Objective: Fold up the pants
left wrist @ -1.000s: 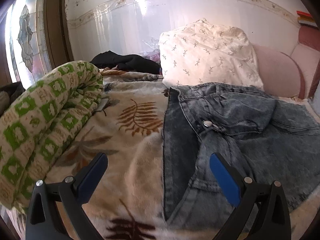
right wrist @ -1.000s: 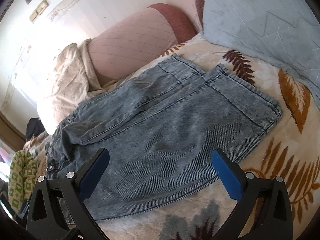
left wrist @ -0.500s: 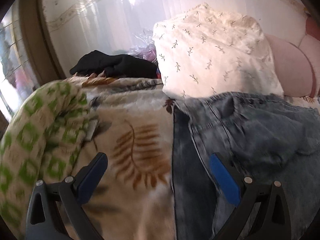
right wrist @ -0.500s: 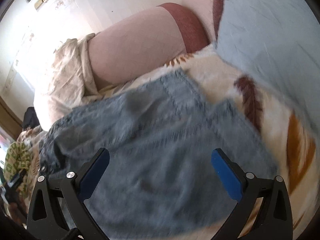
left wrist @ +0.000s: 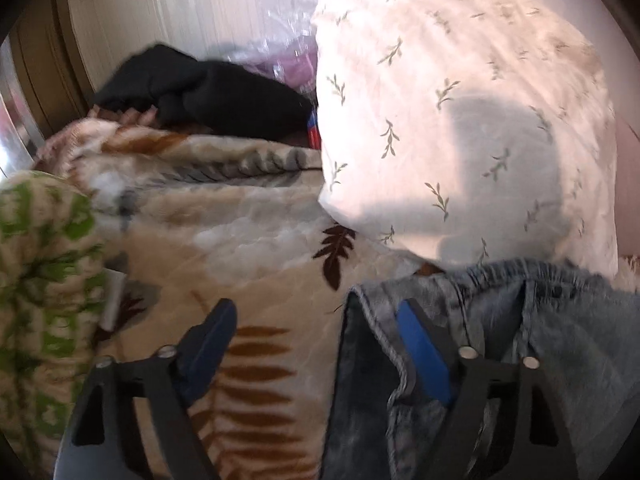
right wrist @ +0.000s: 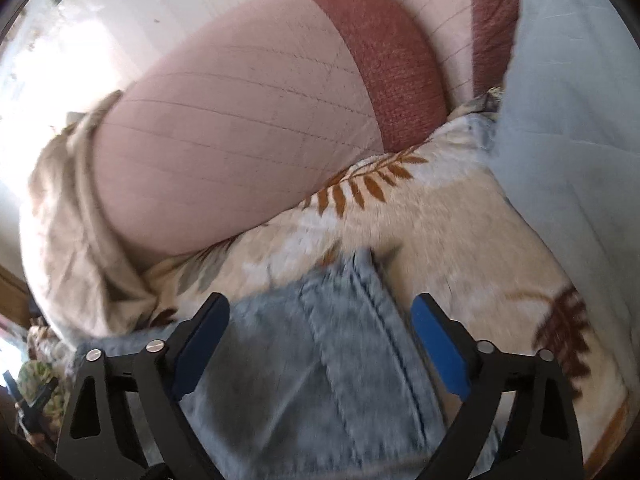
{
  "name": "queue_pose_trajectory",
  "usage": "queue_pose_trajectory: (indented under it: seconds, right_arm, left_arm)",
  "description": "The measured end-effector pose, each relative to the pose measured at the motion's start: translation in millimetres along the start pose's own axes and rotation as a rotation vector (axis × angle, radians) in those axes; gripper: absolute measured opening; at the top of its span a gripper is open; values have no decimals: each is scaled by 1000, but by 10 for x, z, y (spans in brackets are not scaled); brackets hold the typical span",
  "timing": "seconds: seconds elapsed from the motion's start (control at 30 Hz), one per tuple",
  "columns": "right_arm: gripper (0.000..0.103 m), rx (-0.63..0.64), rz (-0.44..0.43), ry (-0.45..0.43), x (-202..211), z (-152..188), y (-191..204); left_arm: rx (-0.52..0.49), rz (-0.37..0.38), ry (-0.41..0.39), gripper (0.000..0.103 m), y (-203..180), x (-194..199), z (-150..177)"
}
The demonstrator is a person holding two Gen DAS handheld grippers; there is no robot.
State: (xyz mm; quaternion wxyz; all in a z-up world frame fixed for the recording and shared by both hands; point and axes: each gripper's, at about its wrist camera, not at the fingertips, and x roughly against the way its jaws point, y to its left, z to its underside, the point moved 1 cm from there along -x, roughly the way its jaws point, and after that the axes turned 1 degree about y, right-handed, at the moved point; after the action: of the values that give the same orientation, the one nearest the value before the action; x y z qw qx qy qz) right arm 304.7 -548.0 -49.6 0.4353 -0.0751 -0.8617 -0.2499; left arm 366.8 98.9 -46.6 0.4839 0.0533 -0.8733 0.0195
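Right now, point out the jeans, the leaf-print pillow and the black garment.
jeans (left wrist: 580,340), left wrist view, on the denim below the waistband.
leaf-print pillow (left wrist: 460,92), left wrist view, middle of its white face.
black garment (left wrist: 224,92), left wrist view, middle of the dark bundle.

Leaf-print blanket (left wrist: 256,216) (plush) carries jeans (right wrist: 340,360) and pillow (left wrist: 460,120).

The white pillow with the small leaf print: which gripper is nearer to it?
Left. The left gripper is at the jeans waistband just below the pillow; the right gripper is at the far hem.
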Motion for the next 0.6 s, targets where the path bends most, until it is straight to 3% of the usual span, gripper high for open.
queue_pose_trajectory:
  seconds: [0.23, 0.3, 0.37, 0.47, 0.6]
  right_arm:
    - [61, 34, 132, 105, -602, -103, -68]
    - [59, 47, 154, 78, -630, -81, -60]
    - [50, 50, 186, 71, -637, -67, -51]
    - [34, 82, 204, 62, -617, -66, -41]
    - [23, 92, 180, 52, -581, -49, -19]
  left_arm:
    - [19, 74, 92, 51, -69, -372, -91]
    - [29, 106, 115, 43, -94, -450, -95]
    - [40, 135, 128, 31, -111, -497, -94]
    - [55, 160, 146, 24, -121, -541, -86]
    - [50, 172, 135, 22, -127, -449, -66]
